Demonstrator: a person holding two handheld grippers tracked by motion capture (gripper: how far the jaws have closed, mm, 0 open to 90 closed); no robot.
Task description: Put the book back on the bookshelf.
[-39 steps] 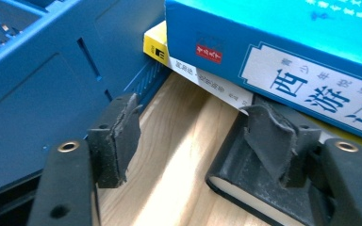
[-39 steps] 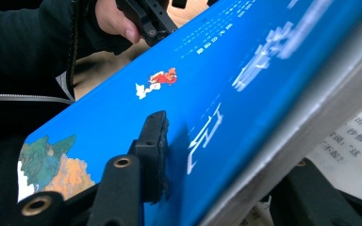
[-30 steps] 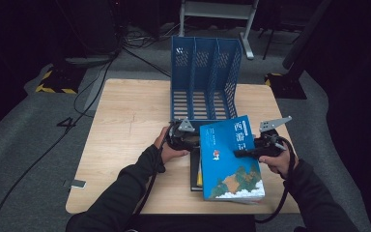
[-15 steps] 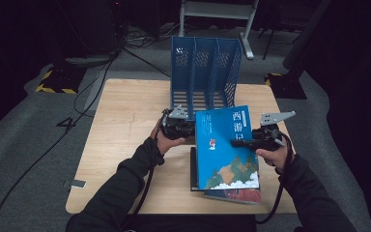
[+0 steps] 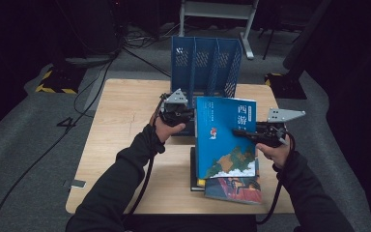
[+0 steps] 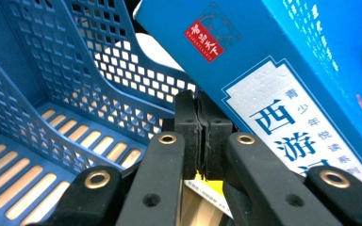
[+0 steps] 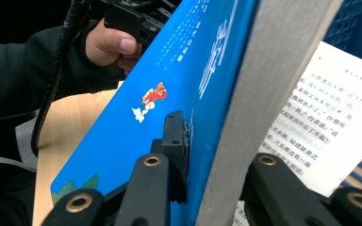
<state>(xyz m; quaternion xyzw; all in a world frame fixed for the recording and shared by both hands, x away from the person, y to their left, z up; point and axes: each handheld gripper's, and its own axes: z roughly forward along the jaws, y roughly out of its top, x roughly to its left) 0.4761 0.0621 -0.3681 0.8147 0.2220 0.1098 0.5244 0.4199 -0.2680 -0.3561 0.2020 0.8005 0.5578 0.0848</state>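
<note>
Blue book [image 5: 224, 137] is held up off the desk [image 5: 125, 116], tilted, cover facing the high view, between the two hand-held grippers. Left hand-held gripper [image 5: 186, 116] sits at the book's left edge near the top; in the left gripper view its jaws stand pressed together, pads [image 6: 188, 136] meeting with a thin yellow-and-white edge caught low between them, cannot tell for sure whether that is the book's cover or a page. The jaws have just been closing. Book cover [image 6: 283, 94] lies just right of and above these jaws.

Right hand-held gripper [image 5: 251, 136] grips the book from its right edge: in the right gripper view one pad [image 7: 175, 141] presses on the blue cover [image 7: 169, 94], the grey page block passes between the jaws, and the other jaw is behind the book. Its jaws have been closing too, book between them. An open white text page [image 7: 330, 117] shows past the page block on the far side.

Blue file rack [image 5: 205, 65] stands upright on the desk just beyond the left hand-held gripper, behind the book's top edge. Its slots look empty in the high view; left gripper view shows a bare slatted slot floor [image 6: 33, 169] just left of the jaws, nothing in it.

Below the held book, between and nearer than the two hand-held grippers, more books [image 5: 232, 186] lie flat in a stack on the desk, the top one with a reddish cover. The left hand [image 7: 108, 44] shows beyond the cover in the right gripper view.
</note>
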